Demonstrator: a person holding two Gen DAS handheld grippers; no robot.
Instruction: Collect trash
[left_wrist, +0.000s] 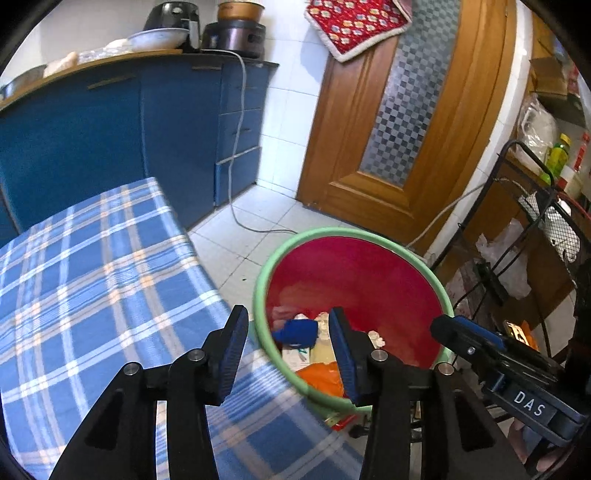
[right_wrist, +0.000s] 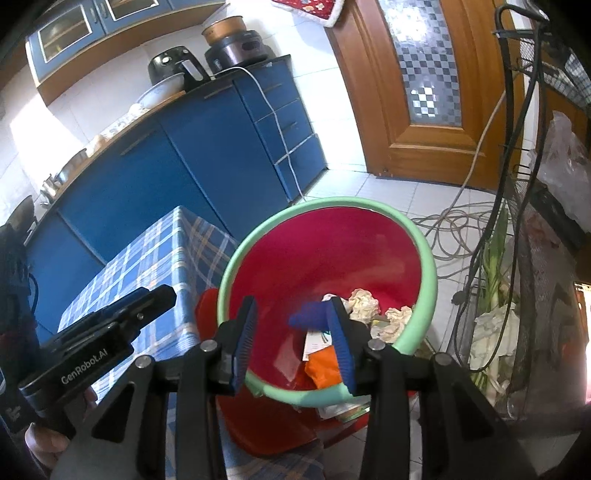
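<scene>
Both claws hang empty over the red bin with the green rim, which stands on the floor just beside the surface under its blue plaid cloth. The left claw has its jaws apart with nothing between them, and so does the right claw. Inside the bin lie a blue item, crumpled paper balls, an orange wrapper and a white card. The visible stretch of cloth carries no trash, so the collecting looks largely finished, though part of the surface lies out of view and more may remain there.
</scene>
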